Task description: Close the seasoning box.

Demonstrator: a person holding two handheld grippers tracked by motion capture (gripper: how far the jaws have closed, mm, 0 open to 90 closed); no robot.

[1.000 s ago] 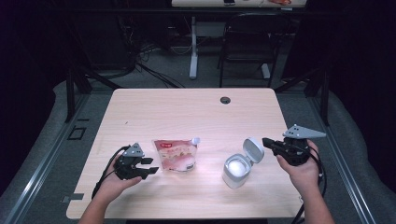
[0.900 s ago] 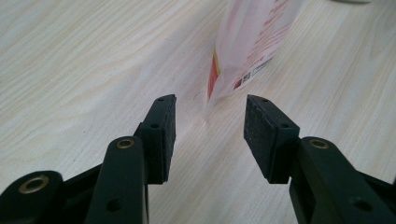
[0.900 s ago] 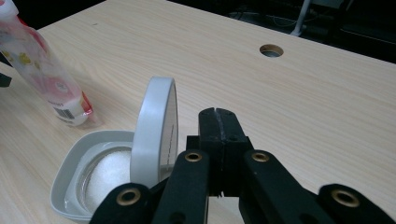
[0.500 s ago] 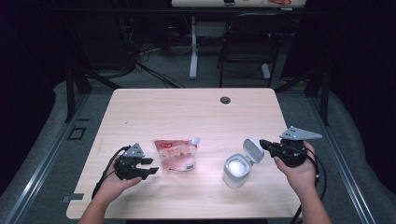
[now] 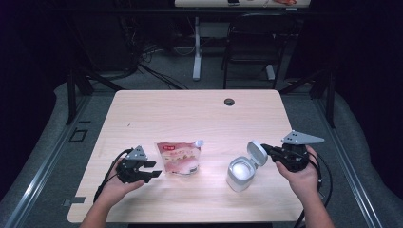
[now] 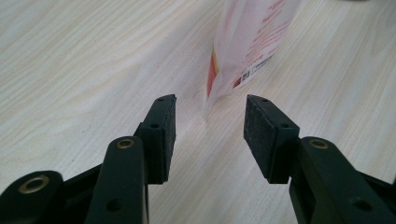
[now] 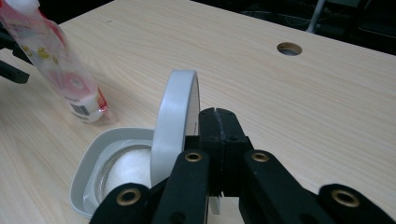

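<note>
The right claw (image 7: pixel 217 123), pressed together, is resting against the raised hinged lid (image 7: pixel 175 126) of the white container (image 5: pixel 241 172) on the counter (image 5: pixel 190 114). The left claw (image 6: pixel 210 135), spread apart, is facing the spouted refill pouch (image 5: pixel 178 156); gripping that pouch's edge likely comes next.

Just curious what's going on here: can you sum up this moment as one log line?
left gripper: open, beside pouch | right gripper: shut, behind raised lid | container: open, white contents | table
</note>
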